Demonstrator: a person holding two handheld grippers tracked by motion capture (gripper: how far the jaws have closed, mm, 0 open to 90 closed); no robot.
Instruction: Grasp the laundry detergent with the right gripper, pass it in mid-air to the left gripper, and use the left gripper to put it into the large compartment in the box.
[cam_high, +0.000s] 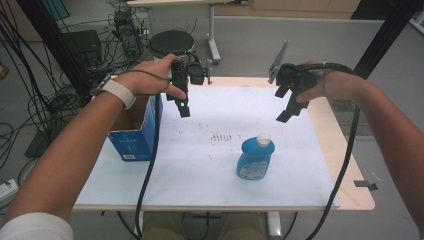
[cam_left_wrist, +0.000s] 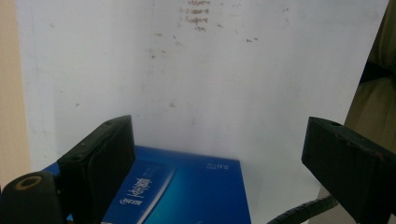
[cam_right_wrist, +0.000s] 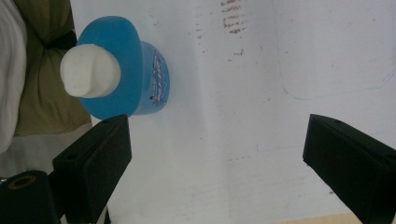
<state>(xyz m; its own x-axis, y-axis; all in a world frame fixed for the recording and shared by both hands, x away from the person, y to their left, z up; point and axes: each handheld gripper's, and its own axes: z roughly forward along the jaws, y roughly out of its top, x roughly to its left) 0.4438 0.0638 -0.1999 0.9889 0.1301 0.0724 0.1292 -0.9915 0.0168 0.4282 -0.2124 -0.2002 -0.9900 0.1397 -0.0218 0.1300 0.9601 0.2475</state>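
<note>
Both grippers, left gripper (cam_high: 184, 102) and right gripper (cam_high: 289, 102), hover upper frame, jaws open, empty; we should centre the right over the blue plastic bottle's (cam_high: 255, 159) white cap (cam_high: 263, 139).

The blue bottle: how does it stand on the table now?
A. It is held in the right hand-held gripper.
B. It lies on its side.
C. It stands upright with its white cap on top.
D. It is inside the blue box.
C: the bottle stands upright on the table, white cap on top, apart from both grippers and the box.
</note>
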